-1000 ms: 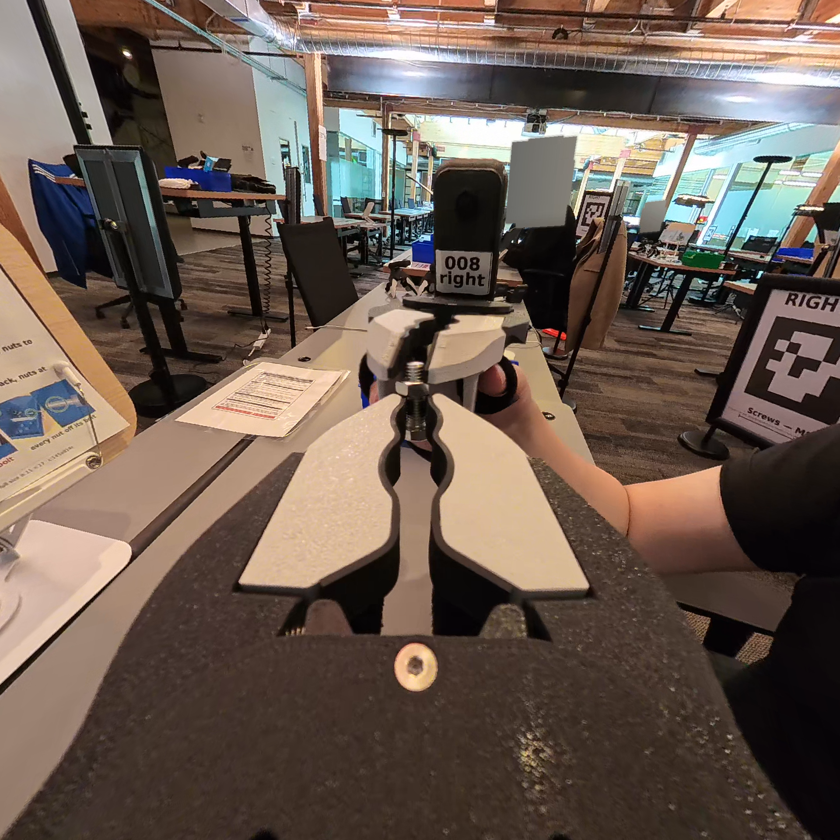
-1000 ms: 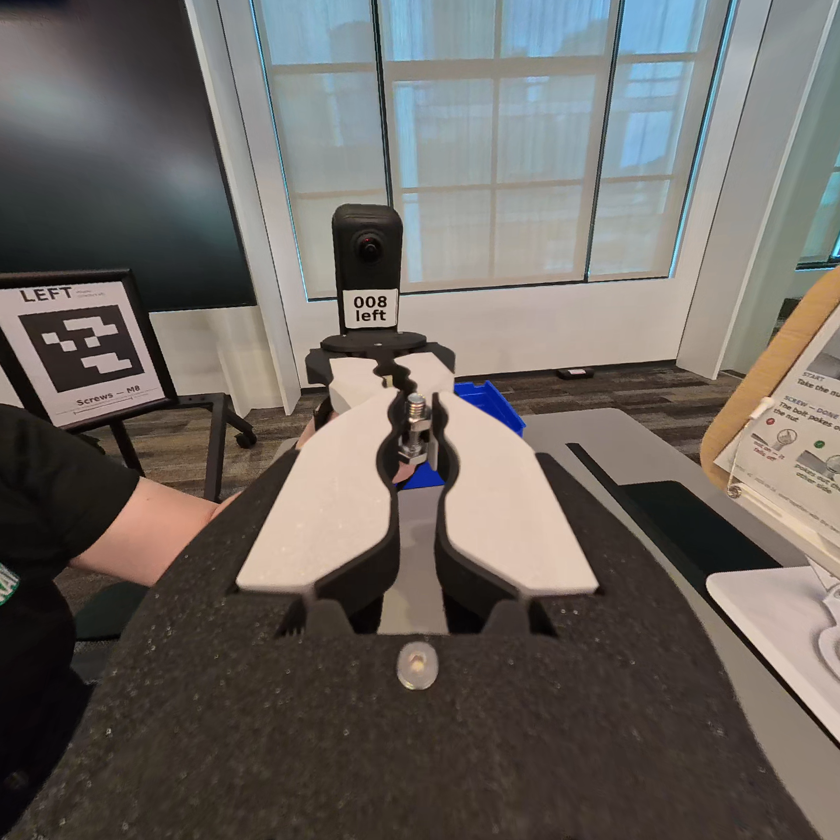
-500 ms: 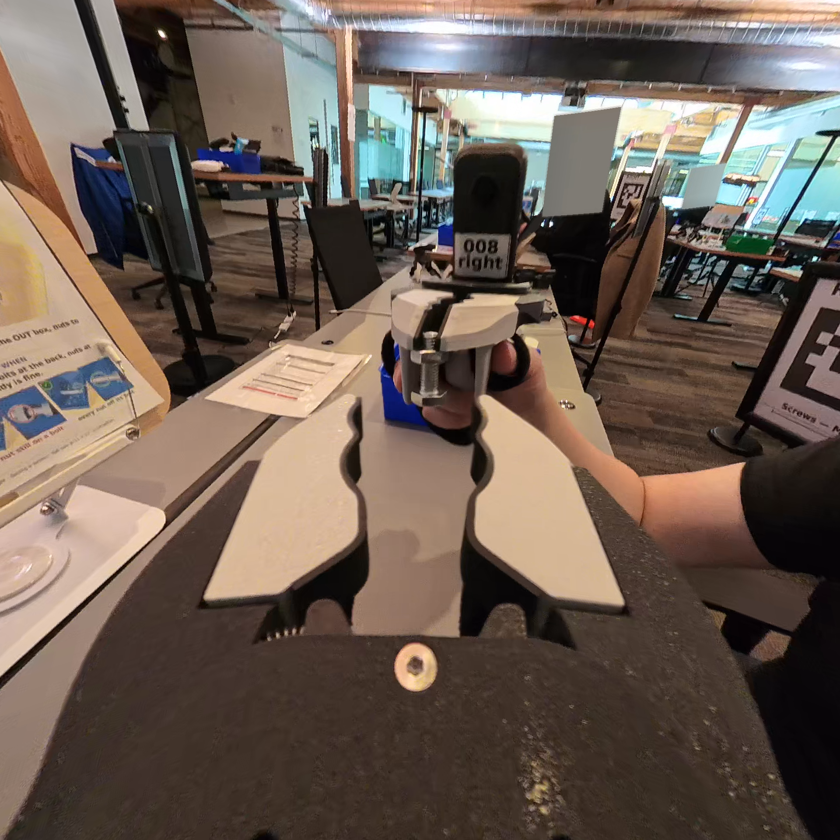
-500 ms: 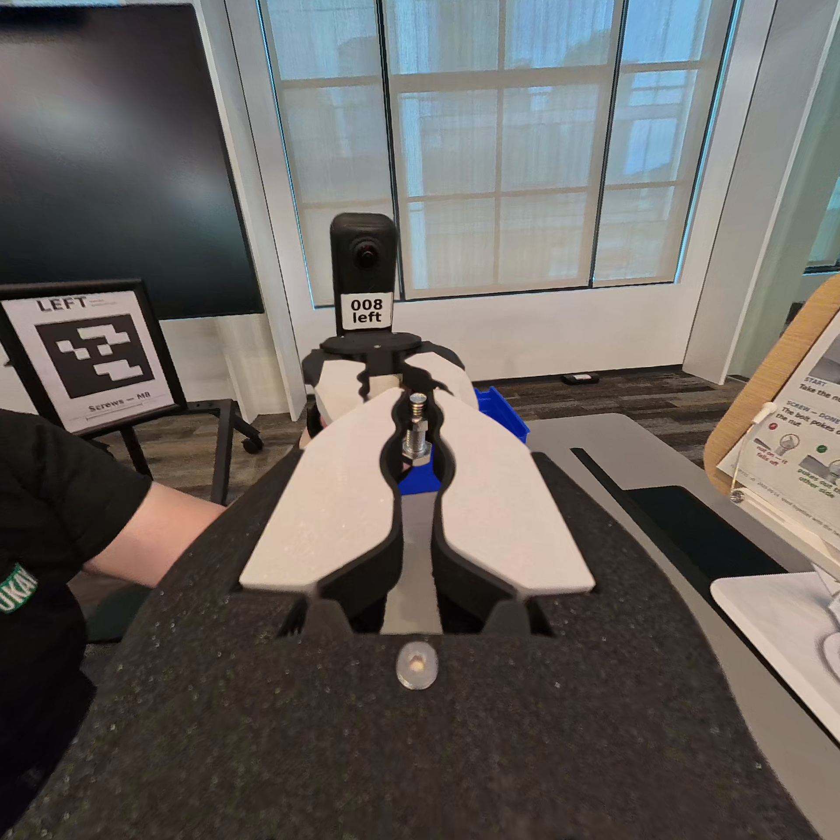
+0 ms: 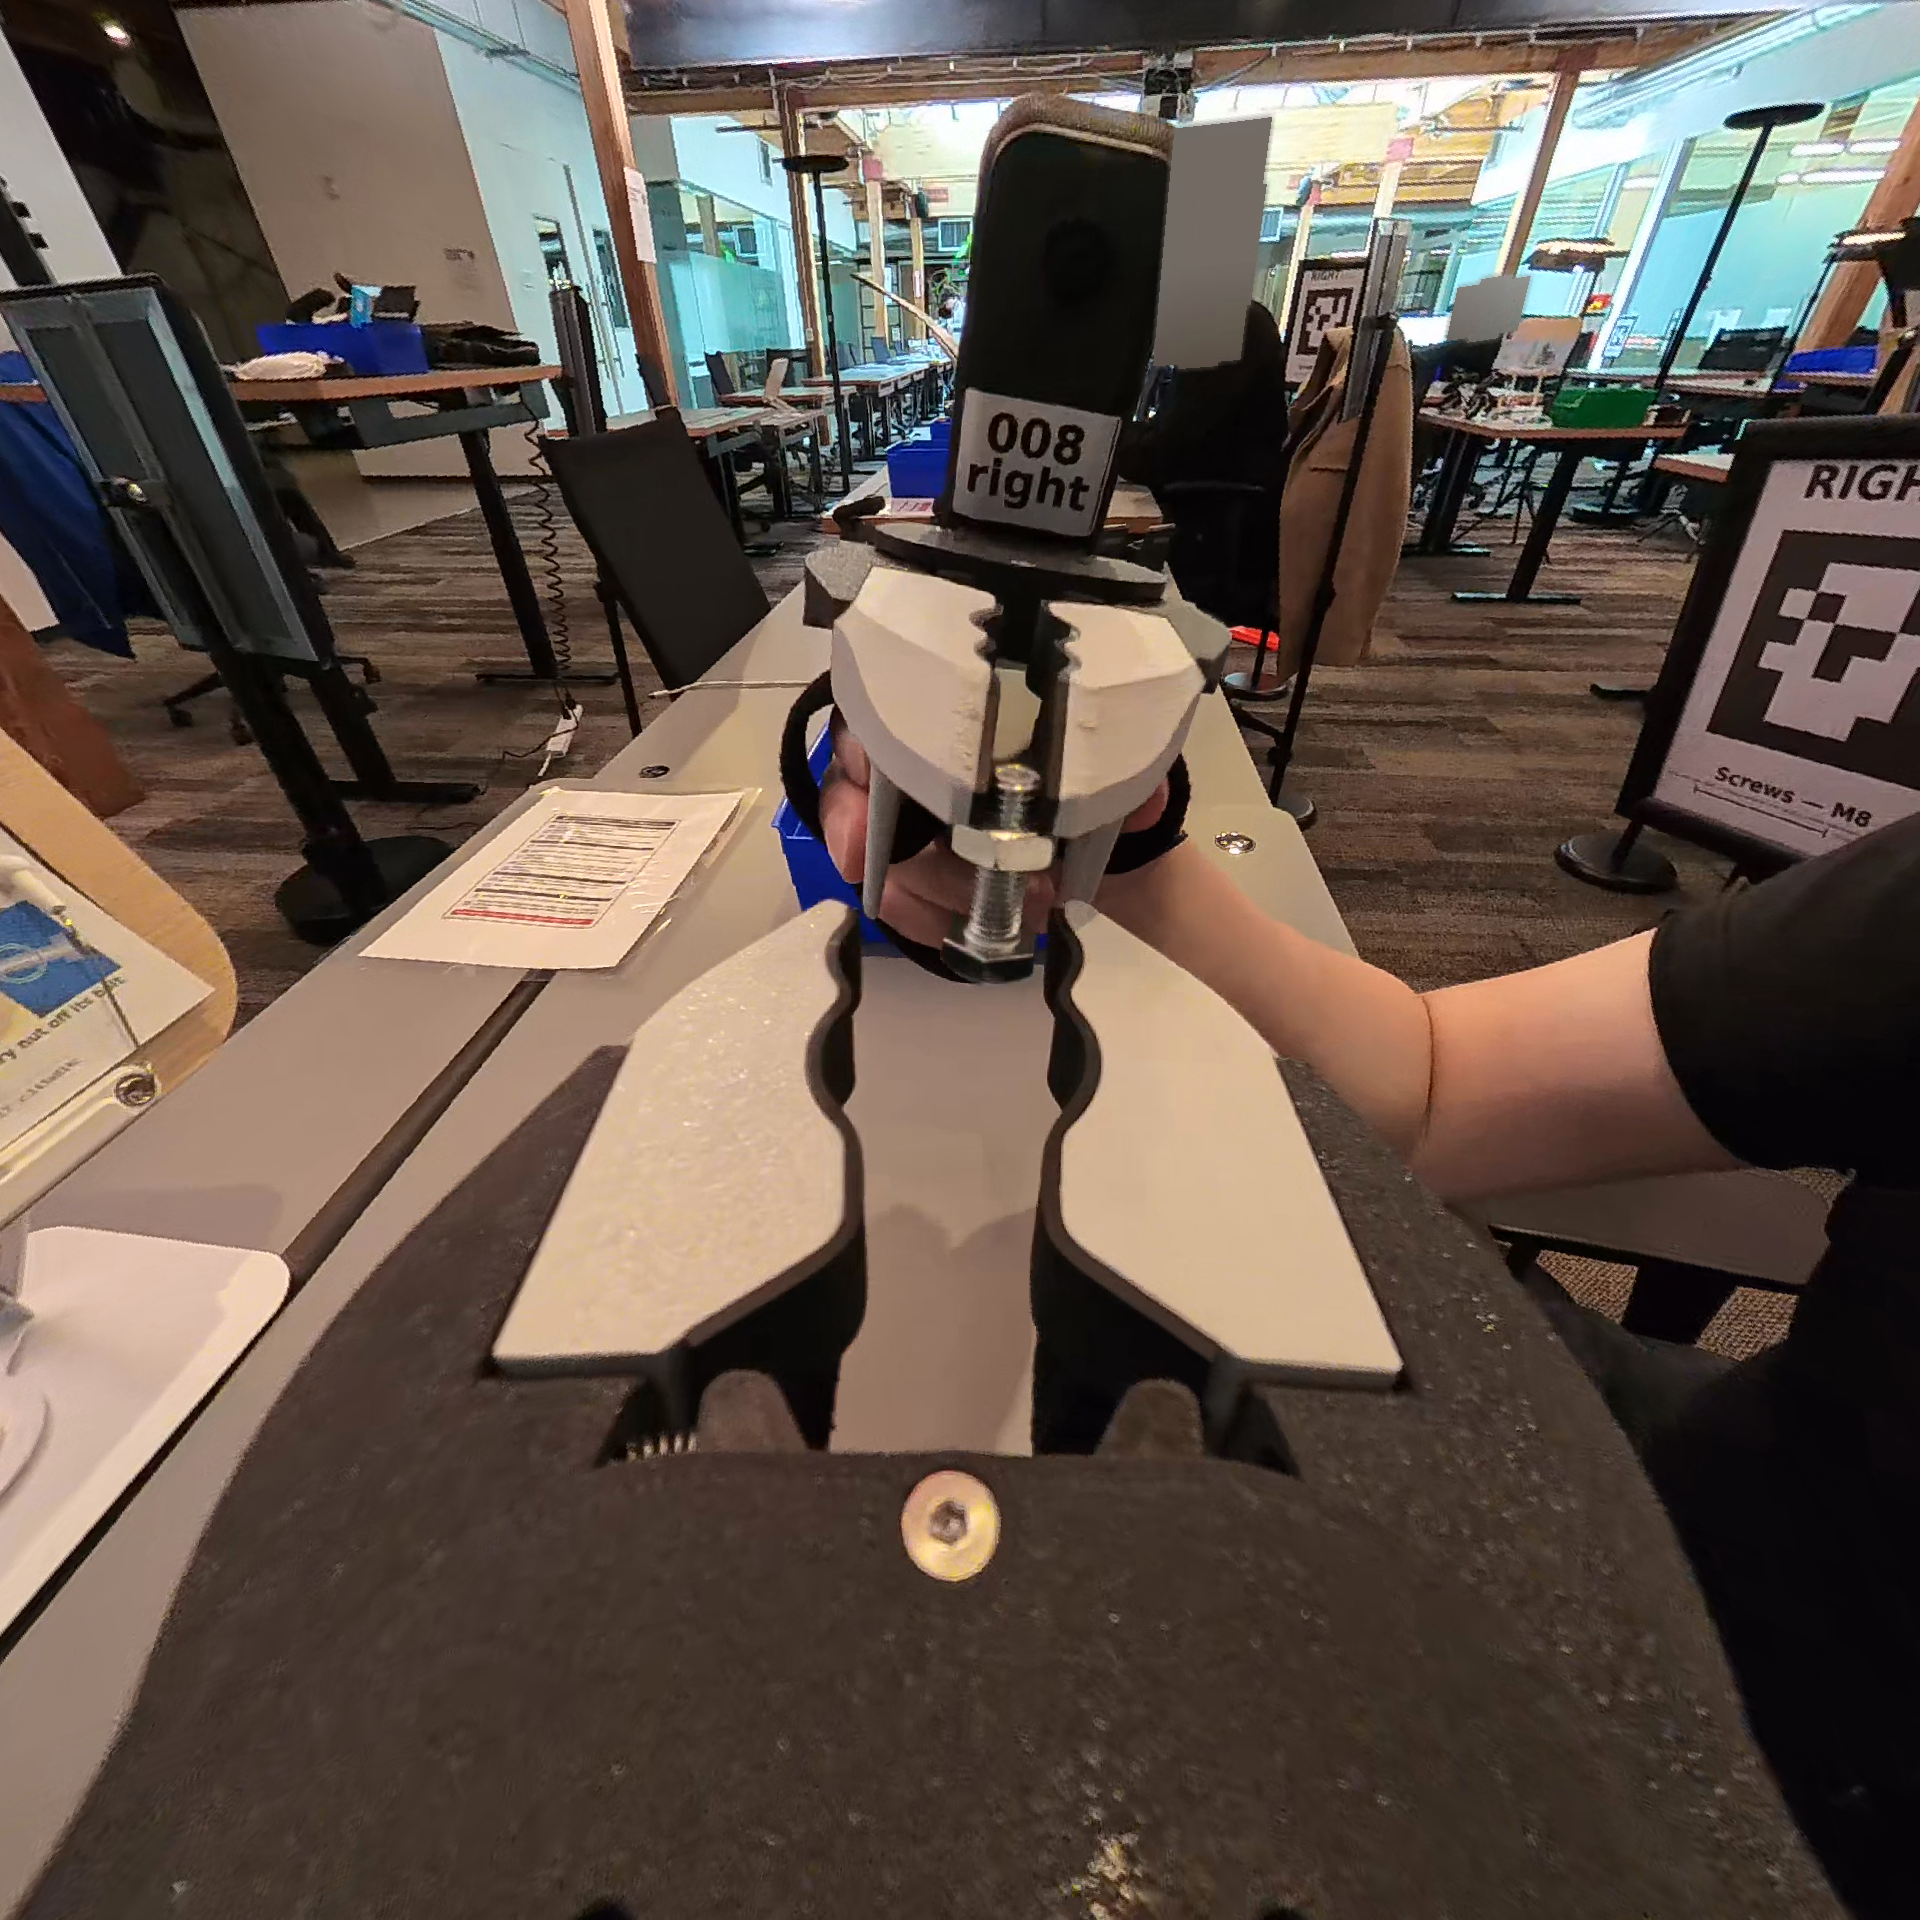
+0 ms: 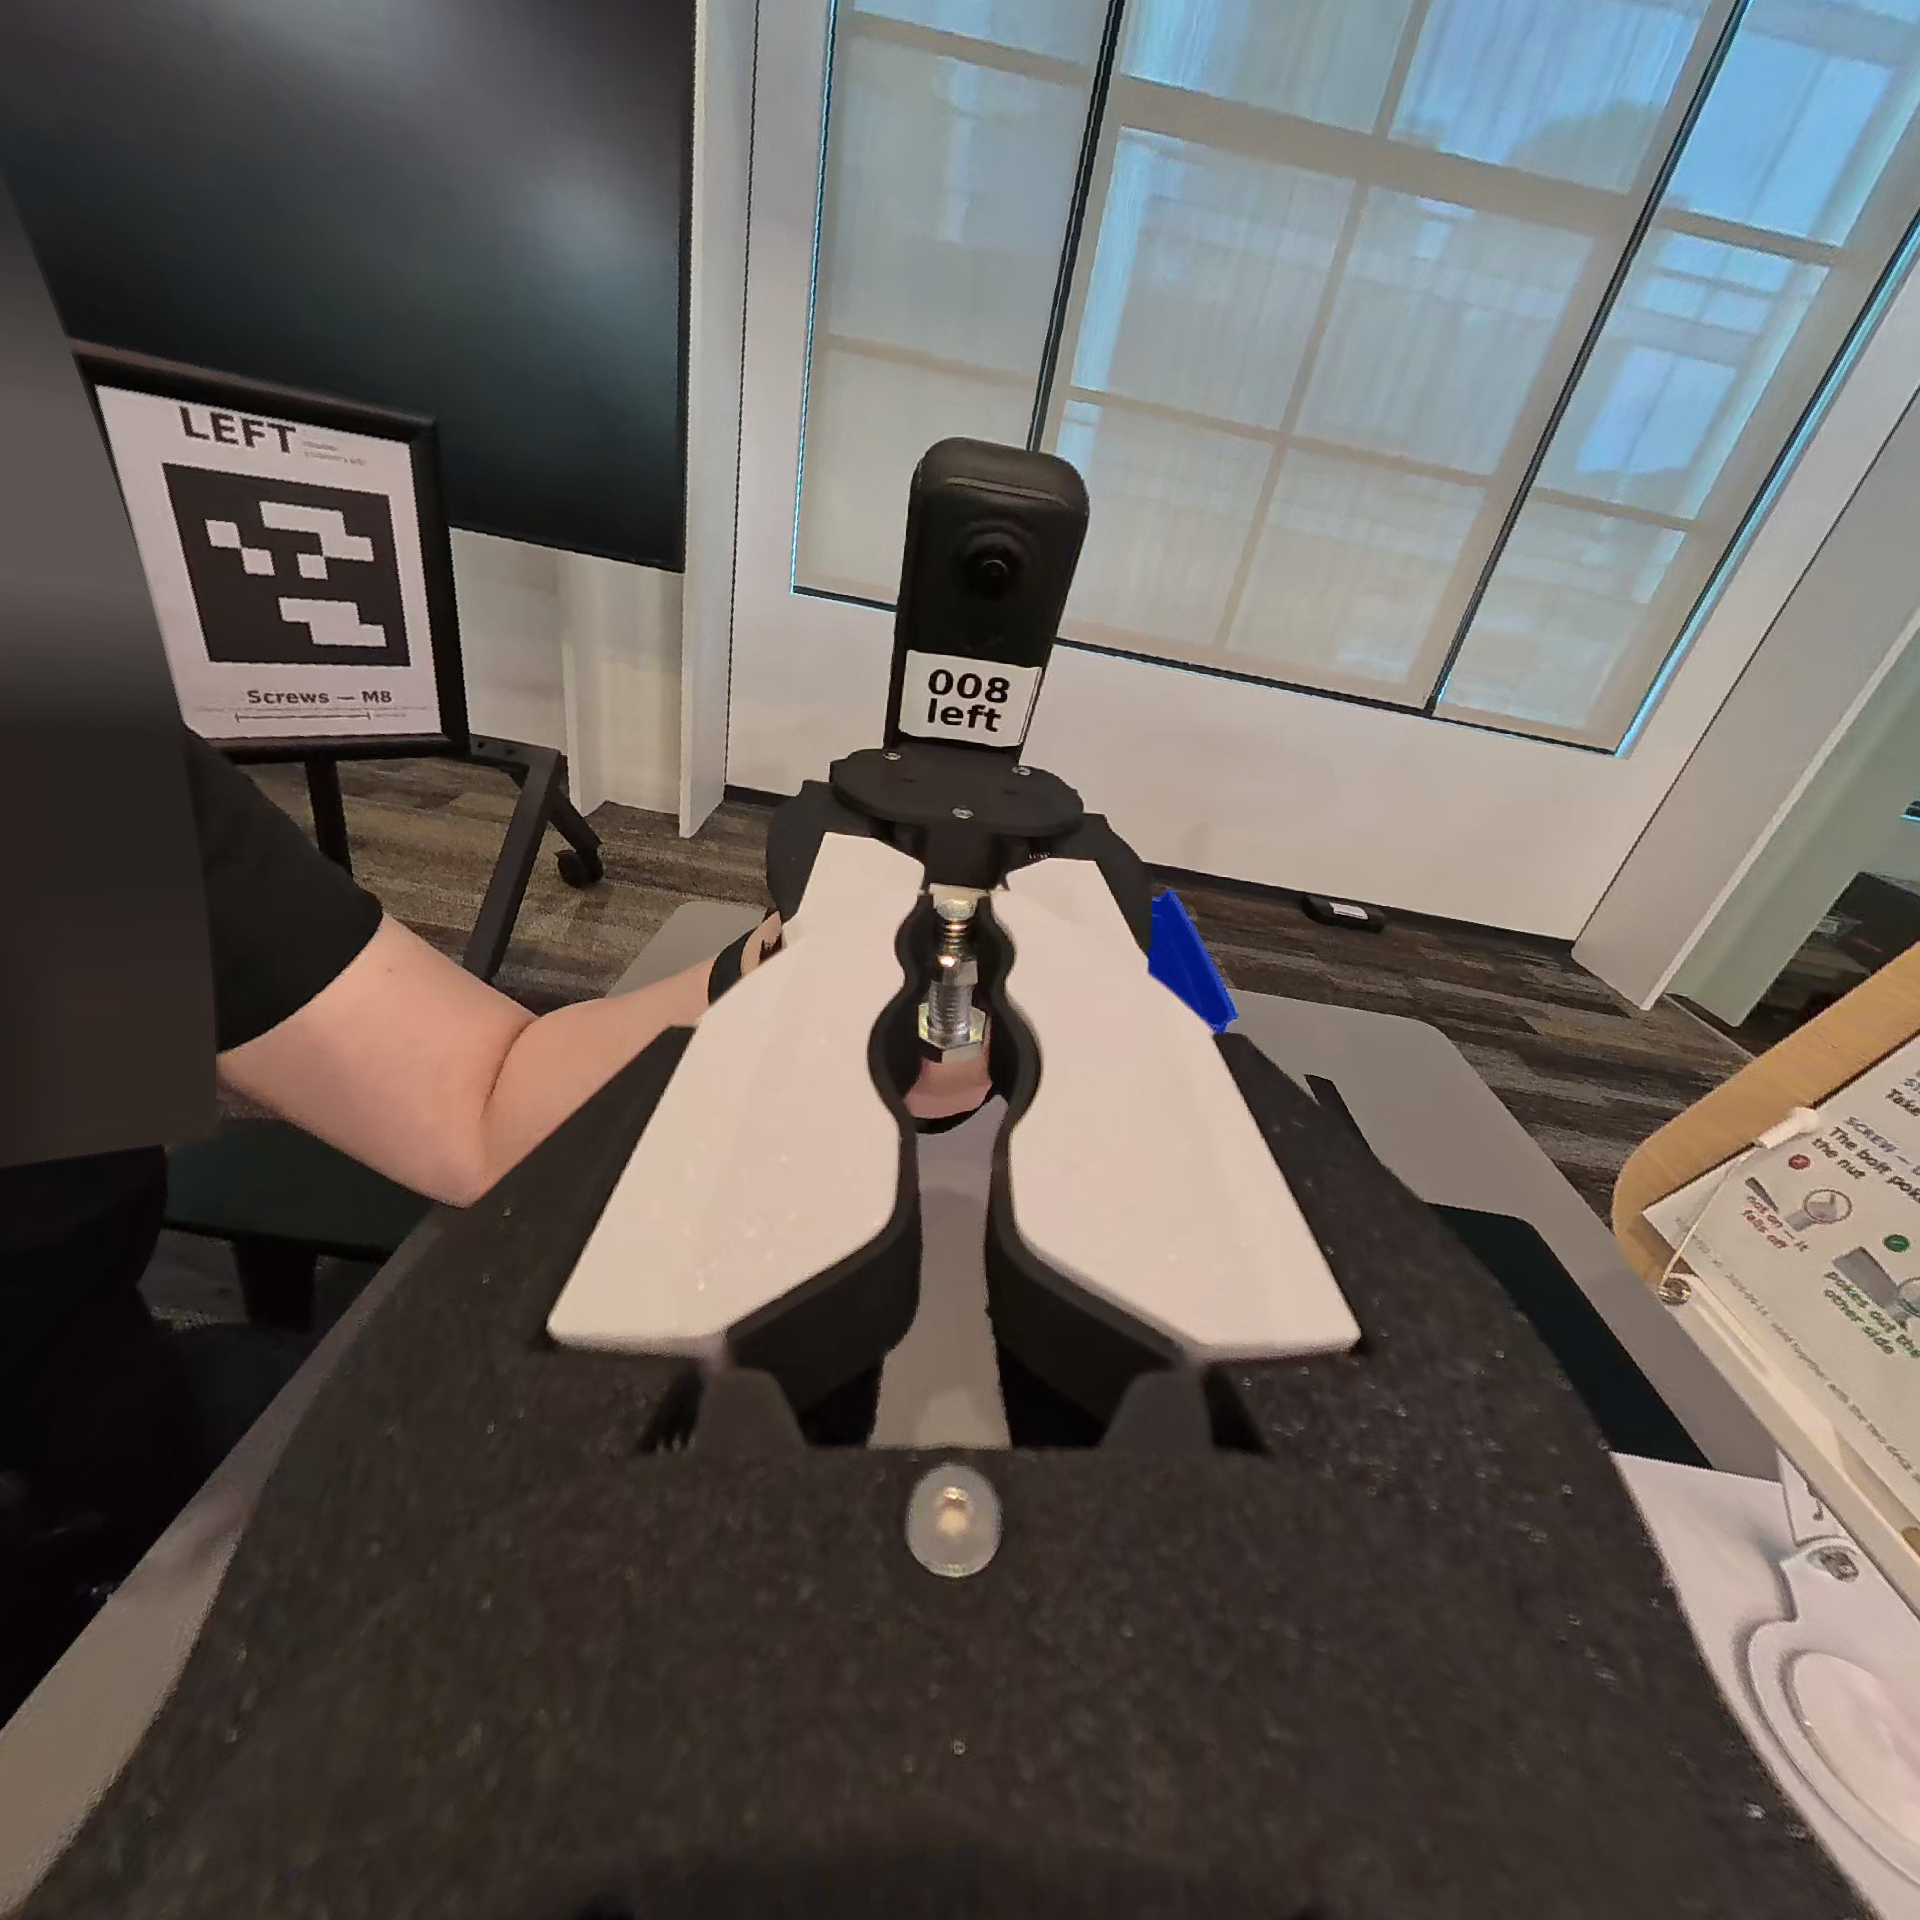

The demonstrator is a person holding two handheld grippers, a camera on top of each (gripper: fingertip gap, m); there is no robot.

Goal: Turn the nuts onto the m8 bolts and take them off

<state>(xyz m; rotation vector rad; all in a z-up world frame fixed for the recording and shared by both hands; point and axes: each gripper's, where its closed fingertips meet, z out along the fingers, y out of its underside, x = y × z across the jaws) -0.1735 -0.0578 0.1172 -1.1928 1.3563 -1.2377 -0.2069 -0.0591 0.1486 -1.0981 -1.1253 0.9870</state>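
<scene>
Centre frame, both views: the right gripper (image 6: 951, 904) is clenched on the nut (image 5: 1003, 854), and the bolt (image 5: 995, 902) hangs upright through it. The left gripper (image 5: 961, 935) is released, its tips flanking the bolt head (image 5: 992, 958) without touching it. Recommended:
1. Centre the head between the pads.
2. Close squarely on the flats.
3. Rotate about the bolt axis, keeping the thread uncocked.

Both views bright and evenly lit. Left wrist view: overhead office lighting, sharp at centre, fisheye stretch and smear at the edges. Right wrist view: daylight from the big window (image 6: 1351, 343) behind, soft shadows on the surface (image 6: 1382, 1101), lower corners blurred, dark smeared patch at left edge. No strong glare; bolt (image 5: 995, 873) glints slightly.
</scene>
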